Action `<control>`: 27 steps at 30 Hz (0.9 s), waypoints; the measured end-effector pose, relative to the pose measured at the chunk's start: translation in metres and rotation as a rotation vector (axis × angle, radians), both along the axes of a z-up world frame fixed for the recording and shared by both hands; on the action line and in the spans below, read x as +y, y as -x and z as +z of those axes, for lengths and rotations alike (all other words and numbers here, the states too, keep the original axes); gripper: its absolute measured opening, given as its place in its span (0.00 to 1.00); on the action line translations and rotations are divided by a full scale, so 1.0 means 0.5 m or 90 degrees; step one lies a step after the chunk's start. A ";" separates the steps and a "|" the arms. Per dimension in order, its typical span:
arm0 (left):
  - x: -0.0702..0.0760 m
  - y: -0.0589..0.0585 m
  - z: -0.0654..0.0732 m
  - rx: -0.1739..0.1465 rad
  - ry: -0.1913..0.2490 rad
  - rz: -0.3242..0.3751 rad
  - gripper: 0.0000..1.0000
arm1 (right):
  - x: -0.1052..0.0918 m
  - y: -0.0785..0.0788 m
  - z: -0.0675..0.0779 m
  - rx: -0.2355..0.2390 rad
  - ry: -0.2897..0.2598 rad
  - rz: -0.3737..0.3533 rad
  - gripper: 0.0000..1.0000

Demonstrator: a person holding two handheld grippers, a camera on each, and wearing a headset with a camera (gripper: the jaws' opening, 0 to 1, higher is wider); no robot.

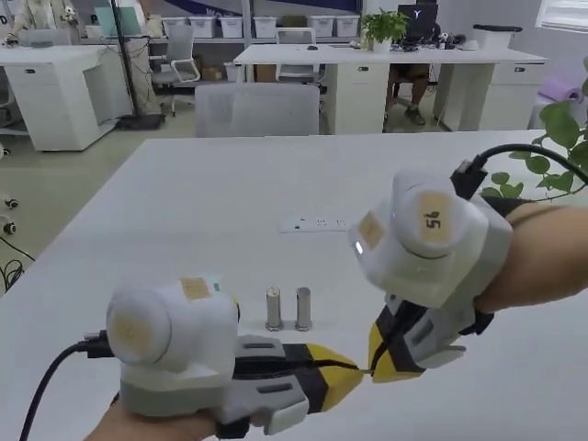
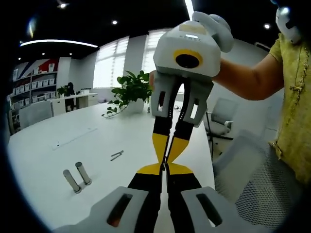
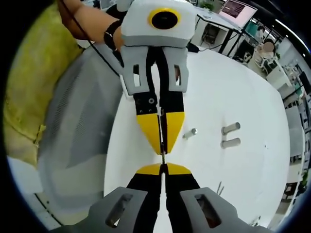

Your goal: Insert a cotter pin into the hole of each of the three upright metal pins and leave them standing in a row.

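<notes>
- Yellow-tipped and pressed together, the jaws of my left gripper (image 2: 163, 168) pinch one end of a thin cotter pin (image 3: 163, 159).
- My right gripper (image 3: 163, 168) meets it tip to tip. Its jaws are drawn just as narrow and nip the other end of the same cotter pin, so the thin wire bridges the small gap between the two noses.
- In the head view the left gripper lies low and points to the right, while the right gripper comes down from above and points down and to the left. The tips meet a little above the white table (image 1: 230, 202).
- Two metal pins (image 1: 273, 309) stand upright side by side, close but apart, on the table just beyond my left gripper. I cannot make out their holes.
- A short metal piece (image 3: 189, 133) lies flat on the table between the grippers and the two standing pins. I cannot tell what it is.
- A loose cotter pin (image 2: 116, 155) lies flat on the table, beyond the metal pins as the left gripper view sees them.
- Farther back on the table lies a white power strip (image 1: 317, 223).
- A leafy plant (image 1: 556, 147) stands at the table's right edge, and a grey chair (image 1: 257, 110) sits at the far side.
</notes>
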State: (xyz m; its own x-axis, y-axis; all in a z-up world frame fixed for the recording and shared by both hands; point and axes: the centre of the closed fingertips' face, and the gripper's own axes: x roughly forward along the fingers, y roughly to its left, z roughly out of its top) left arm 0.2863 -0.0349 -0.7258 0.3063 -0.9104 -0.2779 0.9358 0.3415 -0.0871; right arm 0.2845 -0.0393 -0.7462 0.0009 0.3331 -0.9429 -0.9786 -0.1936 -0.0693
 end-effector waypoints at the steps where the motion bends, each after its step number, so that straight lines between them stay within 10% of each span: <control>1: -0.001 0.001 -0.001 -0.021 -0.013 -0.006 0.01 | -0.001 0.000 -0.001 -0.003 0.004 0.002 0.03; 16: -0.014 0.015 -0.005 -0.090 -0.066 -0.036 0.00 | -0.011 0.016 -0.003 0.029 0.031 -0.006 0.03; 27: -0.014 0.010 -0.005 -0.033 -0.032 -0.030 0.00 | -0.015 0.014 0.001 0.025 0.019 0.000 0.05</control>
